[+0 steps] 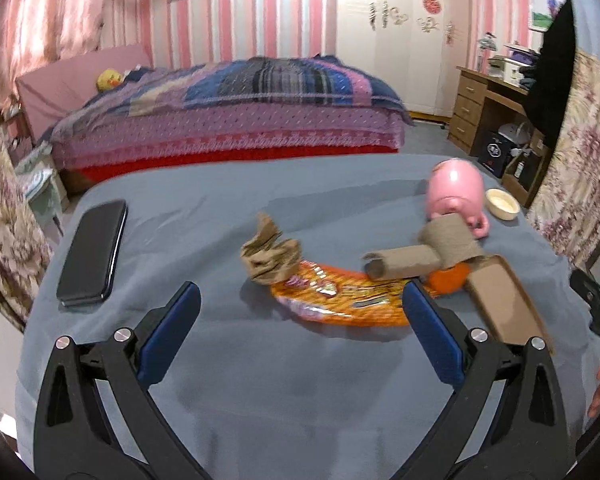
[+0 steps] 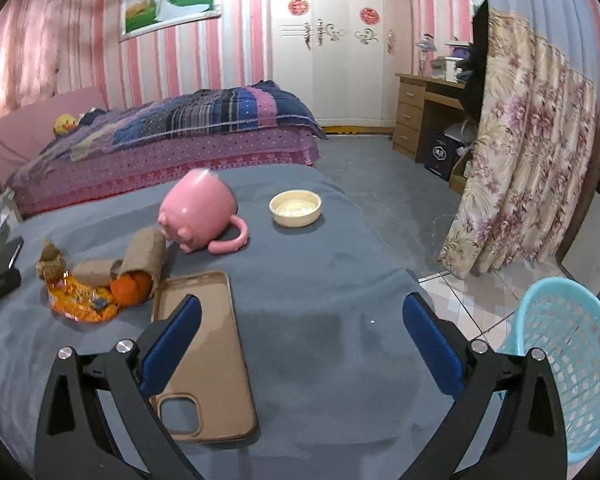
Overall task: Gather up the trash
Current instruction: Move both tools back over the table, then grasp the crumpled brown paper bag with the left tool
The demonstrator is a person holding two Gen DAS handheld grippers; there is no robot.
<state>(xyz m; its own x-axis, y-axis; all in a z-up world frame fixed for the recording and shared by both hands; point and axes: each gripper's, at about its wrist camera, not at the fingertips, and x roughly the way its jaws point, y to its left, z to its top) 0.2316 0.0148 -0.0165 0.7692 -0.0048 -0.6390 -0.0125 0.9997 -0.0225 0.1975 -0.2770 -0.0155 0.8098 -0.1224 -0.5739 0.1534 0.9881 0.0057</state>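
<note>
Left wrist view
- Left gripper (image 1: pixel 300 308): released, jaws wide apart, holding nothing; hovers over the grey table cover (image 1: pixel 260 380).
- Trash location: orange snack wrapper (image 1: pixel 340 300) lies just beyond the fingertips; crumpled brown paper (image 1: pixel 270 258) rests on its far left end; cardboard tubes (image 1: pixel 420 254) lie across its right end, over an orange fruit (image 1: pixel 450 278).
- Progress: none of the trash appears collected; every piece is on the table.
- Surroundings: black phone (image 1: pixel 94 252) at the near left, well apart from the pile; pink mug (image 1: pixel 456 196) on its side behind the tubes.

Right wrist view
- Right gripper (image 2: pixel 300 332): released, empty, above bare cloth right of the pile.
- Bin: blue mesh basket (image 2: pixel 568 368) stands on the floor at the near right; contents cannot be seen.
- Obstructions: brown phone case (image 2: pixel 208 344) lies under the left finger, touching the tubes at its far corner; cream bowl (image 2: pixel 296 208) sits far, clear of the trash.
- Remaining: judged as all pieces still to carry to the basket.
</note>
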